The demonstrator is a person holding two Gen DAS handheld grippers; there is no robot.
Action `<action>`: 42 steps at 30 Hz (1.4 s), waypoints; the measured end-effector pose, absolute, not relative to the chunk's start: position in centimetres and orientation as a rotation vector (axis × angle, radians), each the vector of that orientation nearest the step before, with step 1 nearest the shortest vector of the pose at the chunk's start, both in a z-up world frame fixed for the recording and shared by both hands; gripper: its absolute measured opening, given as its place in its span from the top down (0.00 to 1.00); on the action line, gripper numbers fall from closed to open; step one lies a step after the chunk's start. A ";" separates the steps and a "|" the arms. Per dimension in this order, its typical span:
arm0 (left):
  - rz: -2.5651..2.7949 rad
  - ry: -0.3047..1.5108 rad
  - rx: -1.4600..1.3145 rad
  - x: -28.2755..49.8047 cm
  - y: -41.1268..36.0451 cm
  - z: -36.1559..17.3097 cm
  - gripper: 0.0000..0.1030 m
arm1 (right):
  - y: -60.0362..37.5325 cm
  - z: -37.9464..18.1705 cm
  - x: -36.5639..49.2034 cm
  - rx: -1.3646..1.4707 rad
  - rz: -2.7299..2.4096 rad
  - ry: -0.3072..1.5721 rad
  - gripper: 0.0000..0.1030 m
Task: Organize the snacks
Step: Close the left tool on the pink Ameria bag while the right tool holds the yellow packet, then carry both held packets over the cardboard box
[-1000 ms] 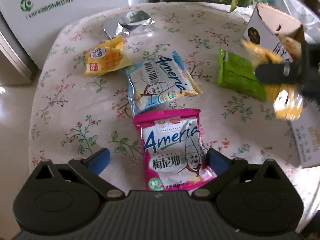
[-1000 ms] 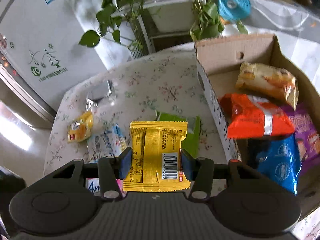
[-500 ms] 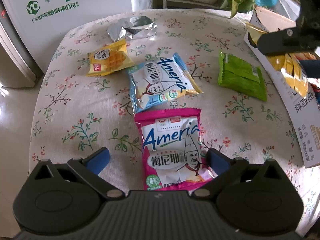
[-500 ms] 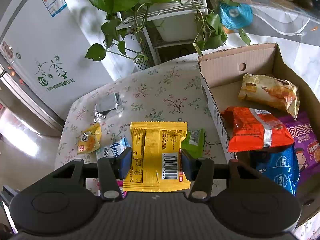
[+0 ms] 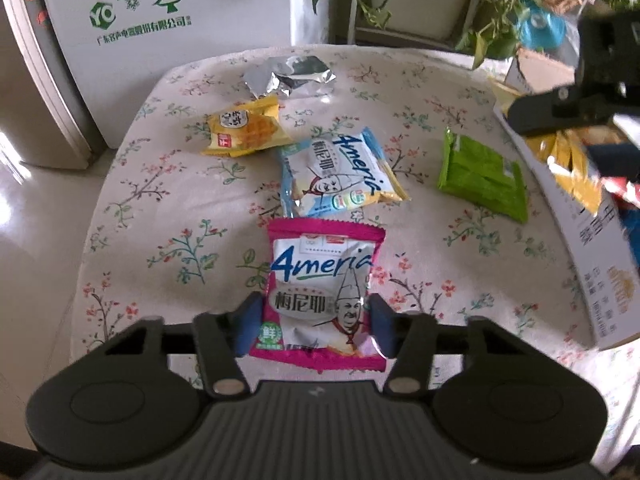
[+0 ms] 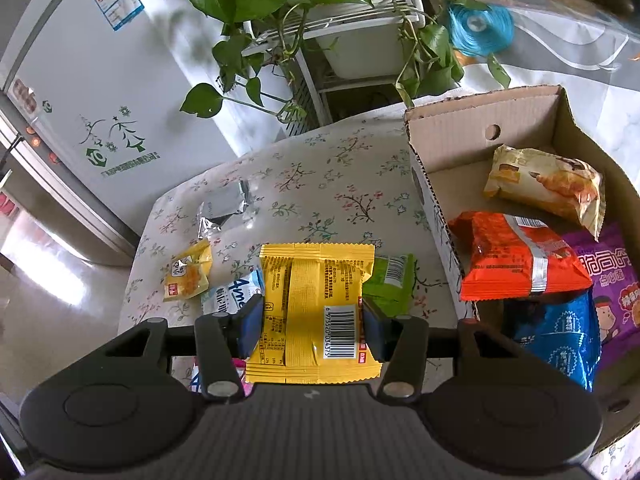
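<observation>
My left gripper (image 5: 314, 322) is shut on the pink Ameria snack pack (image 5: 324, 284), which lies on the floral table. Beyond it lie a blue Ameria pack (image 5: 336, 174), a small yellow waffle pack (image 5: 244, 132), a silver pack (image 5: 288, 76) and a green pack (image 5: 482, 174). My right gripper (image 6: 312, 322) is shut on a yellow snack pack (image 6: 314, 304) and holds it above the table, left of the cardboard box (image 6: 432, 200). The box holds an orange pack (image 6: 520, 260), a croissant pack (image 6: 548, 184), a blue pack (image 6: 560, 344) and a purple pack (image 6: 612, 276).
The table has a floral cloth (image 5: 168, 216) and a rounded left edge. A white fridge (image 5: 160, 12) stands behind it. A plant rack (image 6: 352, 52) stands at the back. The right gripper arm (image 5: 580, 108) shows dark over the box at the right.
My left jaws have closed from wide open onto the pink pack. My right gripper has risen with the yellow pack, still left of the box.
</observation>
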State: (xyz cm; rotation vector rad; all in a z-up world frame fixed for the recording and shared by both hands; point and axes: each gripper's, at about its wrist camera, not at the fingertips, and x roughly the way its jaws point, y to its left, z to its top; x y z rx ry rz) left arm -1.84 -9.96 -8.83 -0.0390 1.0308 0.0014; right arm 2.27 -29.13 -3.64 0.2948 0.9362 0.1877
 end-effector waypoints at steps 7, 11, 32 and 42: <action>0.006 1.042 -0.134 -2.9 -9.2 -8.3 0.54 | -29.0 -3.6 2.1 0.282 0.203 0.938 0.44; 0.027 1.033 -0.166 -3.5 -8.7 -7.9 0.54 | -28.7 -3.5 2.0 0.273 0.223 0.936 0.44; 0.042 0.912 -0.225 -2.9 -8.5 -2.3 0.54 | -29.0 -2.6 1.4 0.212 0.227 0.897 0.44; 0.005 0.885 -0.217 -2.2 -10.2 -0.6 0.54 | -30.0 -1.5 1.3 0.213 0.212 0.853 0.44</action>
